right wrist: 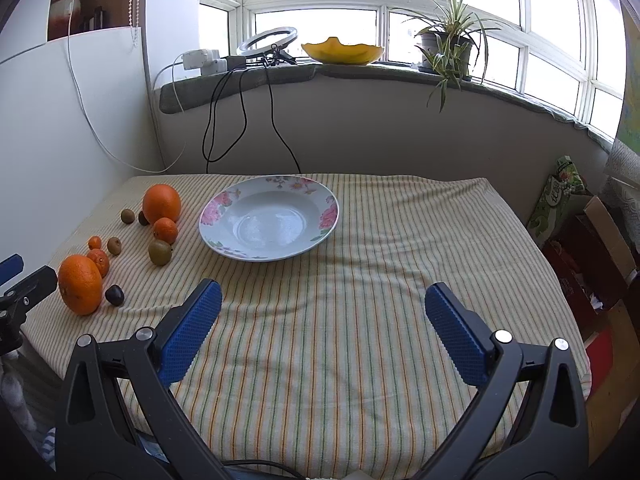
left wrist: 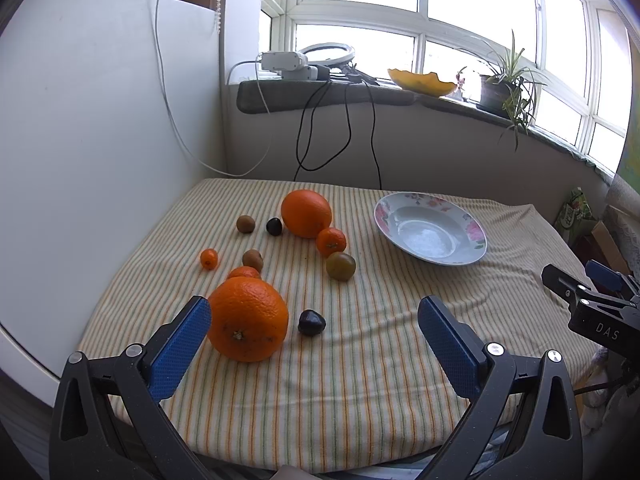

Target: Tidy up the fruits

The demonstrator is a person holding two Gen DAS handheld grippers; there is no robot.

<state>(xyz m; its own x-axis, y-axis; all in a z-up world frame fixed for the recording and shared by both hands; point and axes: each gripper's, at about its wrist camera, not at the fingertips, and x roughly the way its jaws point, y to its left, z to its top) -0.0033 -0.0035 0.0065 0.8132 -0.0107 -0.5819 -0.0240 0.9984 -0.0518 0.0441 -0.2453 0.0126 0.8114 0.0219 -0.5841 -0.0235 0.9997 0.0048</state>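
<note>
In the left wrist view, the left tongs (left wrist: 314, 338) are spread wide and empty, the near orange (left wrist: 248, 320) just inside the left pad on the striped desk (left wrist: 360, 380); it is best centred between the pads before closing. In the right wrist view, the right tongs (right wrist: 322, 330) gape empty before the plate (right wrist: 269, 218); the orange (right wrist: 80, 285) is near-round, stem scar facing the camera, so no long axis matters.

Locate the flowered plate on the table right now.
The flowered plate sits empty on the striped cloth, centre-left in the right wrist view, just right of the fruit cluster and nearest the far large orange.
</note>
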